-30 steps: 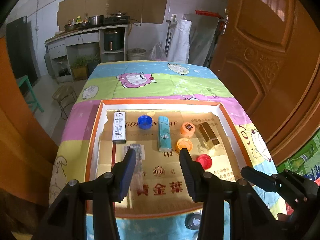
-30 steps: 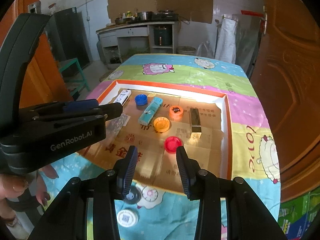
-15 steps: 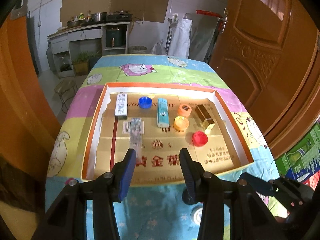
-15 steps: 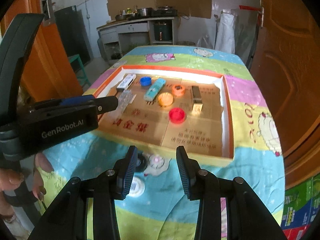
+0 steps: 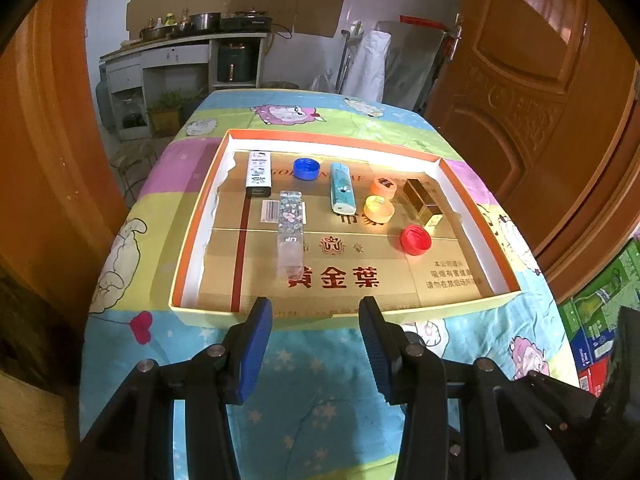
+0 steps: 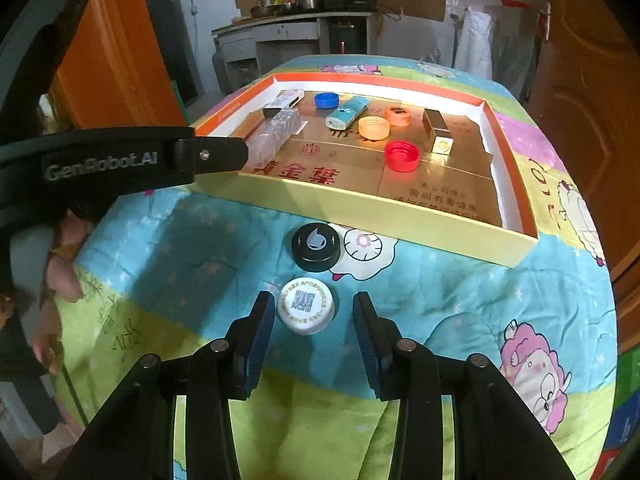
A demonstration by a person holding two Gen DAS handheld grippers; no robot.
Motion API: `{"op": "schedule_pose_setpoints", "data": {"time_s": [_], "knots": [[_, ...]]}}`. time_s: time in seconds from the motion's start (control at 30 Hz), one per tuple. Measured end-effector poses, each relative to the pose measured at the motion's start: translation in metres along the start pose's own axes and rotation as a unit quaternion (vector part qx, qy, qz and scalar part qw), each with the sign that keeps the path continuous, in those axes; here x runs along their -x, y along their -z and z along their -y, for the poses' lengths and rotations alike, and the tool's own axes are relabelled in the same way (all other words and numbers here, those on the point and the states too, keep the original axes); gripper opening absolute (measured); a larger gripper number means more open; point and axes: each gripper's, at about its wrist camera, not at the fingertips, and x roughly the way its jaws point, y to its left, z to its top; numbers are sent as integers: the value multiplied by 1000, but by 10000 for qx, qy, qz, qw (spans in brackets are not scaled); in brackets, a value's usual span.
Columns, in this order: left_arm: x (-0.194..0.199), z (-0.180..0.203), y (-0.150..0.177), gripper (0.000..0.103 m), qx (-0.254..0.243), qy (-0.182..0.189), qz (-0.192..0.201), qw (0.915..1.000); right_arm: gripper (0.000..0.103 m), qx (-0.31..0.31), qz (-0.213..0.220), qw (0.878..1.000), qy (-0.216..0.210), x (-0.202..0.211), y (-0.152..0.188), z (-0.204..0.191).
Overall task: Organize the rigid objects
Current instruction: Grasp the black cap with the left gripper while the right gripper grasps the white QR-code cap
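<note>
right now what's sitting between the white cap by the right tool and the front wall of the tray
A black cap lies on the tablecloth between the white cap and the tray's front wall, apart from both. The right wrist view shows it.

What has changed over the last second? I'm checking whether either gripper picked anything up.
Both grippers pulled back from the tray toward the near table edge. The right gripper dropped to the white cap, now between its open fingers, ungripped. The left gripper stayed open and empty. Tray contents unmoved.
</note>
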Motion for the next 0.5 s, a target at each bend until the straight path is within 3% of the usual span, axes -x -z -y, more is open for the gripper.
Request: {"op": "schedule_pose_setpoints", "data": {"time_s": [0.13,0.17,0.5], "knots": [[0,4,5,45,-144,116,-14,9998,40,122,-5,9999,64,-6,-2,-3],[-1,6,6,45,-179,157,-32,9997,30,171,-5,9998,105,-6,-1,-4],[-16,50,28,45,-946,893,-437,9905,31,115,72,9992,387,20,22,18]]}}
